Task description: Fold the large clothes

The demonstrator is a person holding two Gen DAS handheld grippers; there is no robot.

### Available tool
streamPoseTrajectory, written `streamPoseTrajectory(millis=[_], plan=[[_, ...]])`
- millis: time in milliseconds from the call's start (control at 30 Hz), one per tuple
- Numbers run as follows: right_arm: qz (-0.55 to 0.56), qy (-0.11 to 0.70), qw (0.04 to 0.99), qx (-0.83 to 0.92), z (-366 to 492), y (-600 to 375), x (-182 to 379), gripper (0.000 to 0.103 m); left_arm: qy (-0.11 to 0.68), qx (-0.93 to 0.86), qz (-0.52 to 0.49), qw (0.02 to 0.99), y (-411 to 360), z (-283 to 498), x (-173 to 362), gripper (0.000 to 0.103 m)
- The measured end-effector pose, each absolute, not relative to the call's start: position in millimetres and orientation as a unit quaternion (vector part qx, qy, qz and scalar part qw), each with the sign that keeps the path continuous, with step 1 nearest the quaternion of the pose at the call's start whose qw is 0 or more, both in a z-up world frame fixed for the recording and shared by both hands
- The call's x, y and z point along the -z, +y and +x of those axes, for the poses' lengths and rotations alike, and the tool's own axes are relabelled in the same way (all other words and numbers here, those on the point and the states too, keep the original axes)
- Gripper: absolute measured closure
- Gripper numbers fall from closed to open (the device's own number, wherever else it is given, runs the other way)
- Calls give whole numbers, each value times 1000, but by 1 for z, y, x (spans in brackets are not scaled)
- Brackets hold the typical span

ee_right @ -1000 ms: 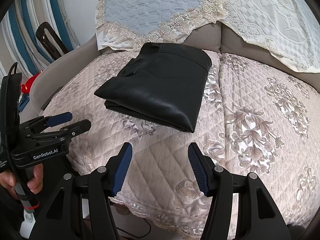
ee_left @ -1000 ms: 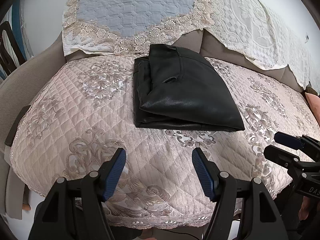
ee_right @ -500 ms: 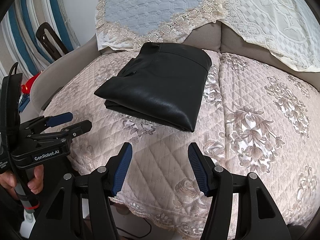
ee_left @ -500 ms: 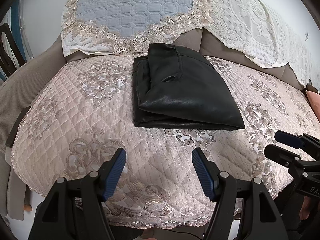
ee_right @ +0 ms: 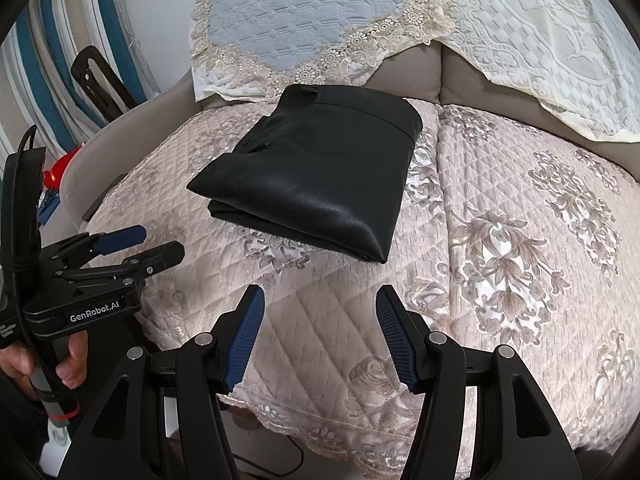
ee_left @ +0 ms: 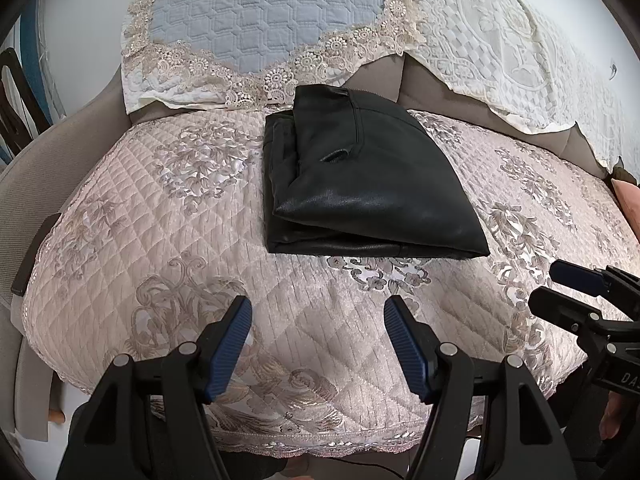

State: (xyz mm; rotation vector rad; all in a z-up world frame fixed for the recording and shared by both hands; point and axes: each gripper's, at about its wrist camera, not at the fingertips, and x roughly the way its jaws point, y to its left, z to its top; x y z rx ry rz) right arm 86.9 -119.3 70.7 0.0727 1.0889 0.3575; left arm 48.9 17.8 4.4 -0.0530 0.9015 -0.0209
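Quilted sofa cover (ee_left: 168, 264) w/ folded trousers (ee_left: 360, 184)

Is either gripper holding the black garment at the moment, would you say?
No, the black garment lies folded on the sofa cover, apart from the empty left gripper and right gripper.

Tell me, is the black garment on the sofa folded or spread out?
Folded. The black garment lies on the quilted sofa cover as a compact stack, with layered edges visible along its near side.
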Motion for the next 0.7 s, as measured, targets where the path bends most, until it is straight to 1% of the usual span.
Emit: streamPoseTrajectory(millis=[700], plan=[[37, 515, 839, -169, 87, -119, -69, 44, 445, 21, -16, 895, 15, 52, 2, 33]])
